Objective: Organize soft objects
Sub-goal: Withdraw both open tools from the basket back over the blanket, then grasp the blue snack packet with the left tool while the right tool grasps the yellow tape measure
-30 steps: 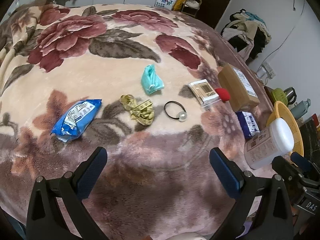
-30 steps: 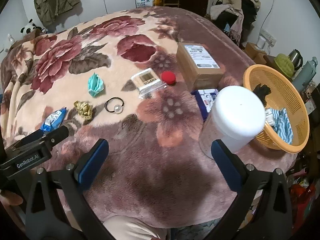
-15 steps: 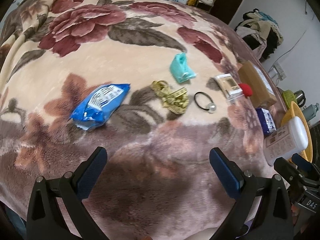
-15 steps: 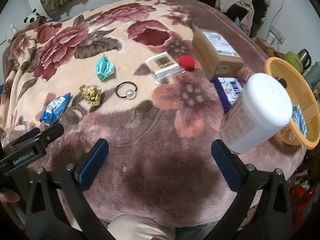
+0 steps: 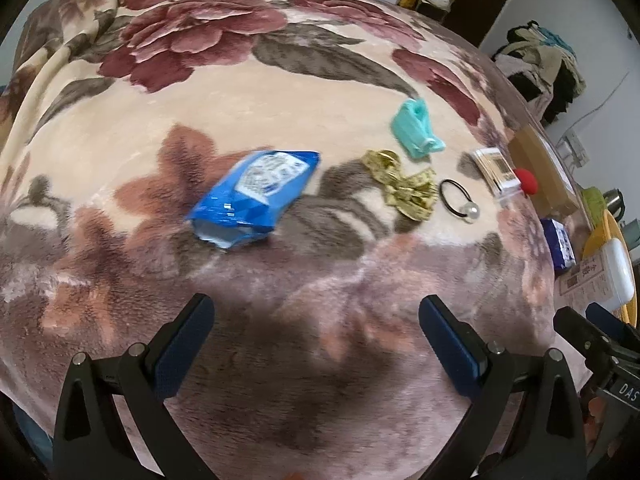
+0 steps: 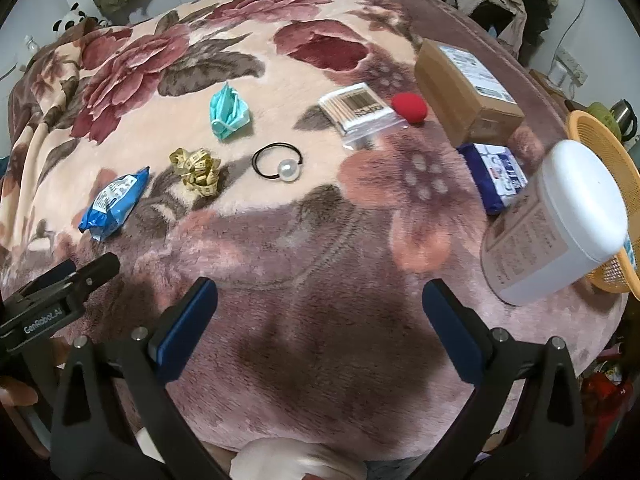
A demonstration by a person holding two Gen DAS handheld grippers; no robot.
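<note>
Small items lie in a row on a floral blanket (image 5: 200, 92). A blue tissue pack (image 5: 256, 196) (image 6: 114, 202) is at the left, then a crumpled yellow tape measure (image 5: 406, 190) (image 6: 197, 172), a teal face mask (image 5: 416, 128) (image 6: 229, 114) and a black hair tie with a pearl (image 5: 458, 204) (image 6: 280, 164). A bag of cotton swabs (image 6: 360, 110) and a red foam ball (image 6: 409, 107) lie further right. My left gripper (image 5: 316, 334) hovers open, short of the tissue pack. My right gripper (image 6: 320, 312) is open over bare blanket.
A cardboard box (image 6: 466, 92), a dark blue packet (image 6: 496, 176) and a white canister (image 6: 560, 220) stand at the right, beside an orange basket (image 6: 600, 136) at the bed's edge. Clothes are piled by the far wall. A hand (image 6: 16, 394) holds the left gripper.
My left gripper has swung left and forward, bringing the blue tissue pack toward the middle of its view. My right gripper moved forward and a little left. Both stayed open.
</note>
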